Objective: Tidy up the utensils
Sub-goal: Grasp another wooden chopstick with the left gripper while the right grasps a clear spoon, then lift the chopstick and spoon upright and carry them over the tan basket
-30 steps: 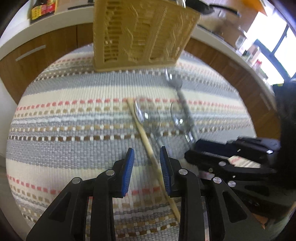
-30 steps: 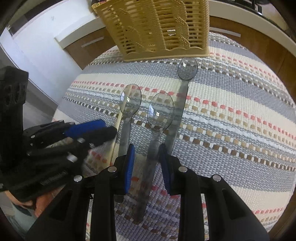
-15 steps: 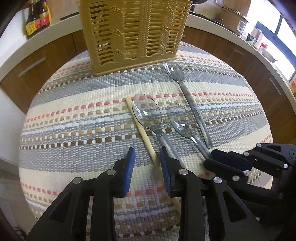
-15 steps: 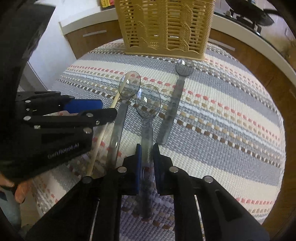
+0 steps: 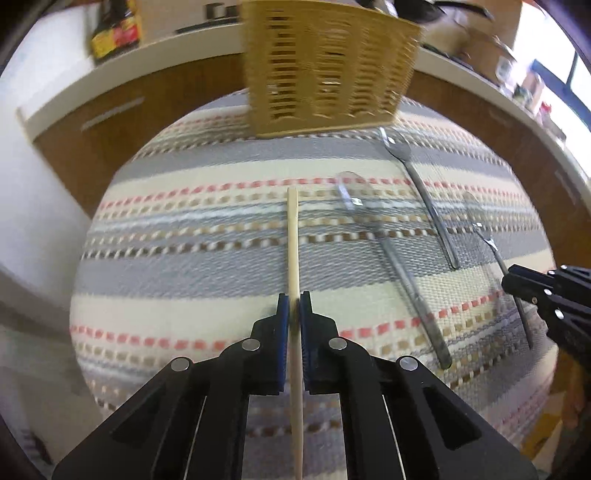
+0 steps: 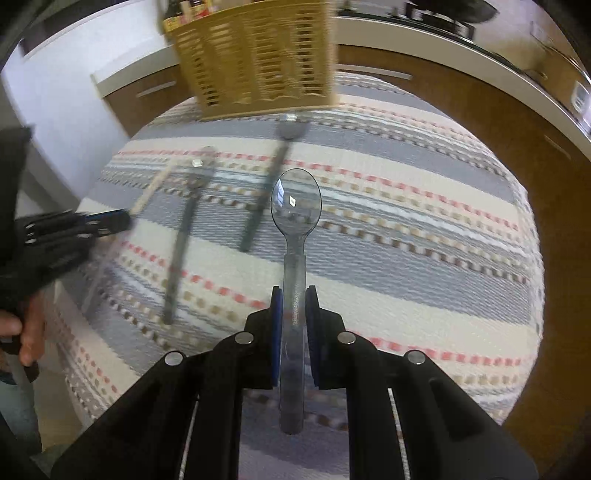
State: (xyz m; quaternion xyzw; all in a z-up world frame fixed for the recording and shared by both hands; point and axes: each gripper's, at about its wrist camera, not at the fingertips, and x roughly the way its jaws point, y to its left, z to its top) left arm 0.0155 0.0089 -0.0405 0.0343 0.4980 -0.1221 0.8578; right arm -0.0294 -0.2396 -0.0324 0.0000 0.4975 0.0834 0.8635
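My left gripper [image 5: 294,308] is shut on a pale wooden chopstick [image 5: 293,251] and holds it above the striped mat. My right gripper [image 6: 294,301] is shut on the handle of a clear plastic spoon [image 6: 295,206], lifted off the mat with its bowl pointing away. Two more clear spoons [image 5: 391,258] [image 5: 421,195] lie on the mat; in the right wrist view they lie left of the held spoon [image 6: 183,236] [image 6: 267,192]. A tan slotted basket [image 5: 325,70] stands at the mat's far edge, also in the right wrist view [image 6: 258,59].
The striped woven mat [image 5: 184,273] covers a round table. A white counter with wooden cabinets [image 5: 110,110] curves behind it, with a dark bottle [image 5: 114,29] on top. The other gripper shows at each view's edge [image 5: 546,295] [image 6: 70,229].
My left gripper has closed on the chopstick and lifted it. My right gripper, shut on the clear spoon half a second ago, has raised it off the mat and swung it right.
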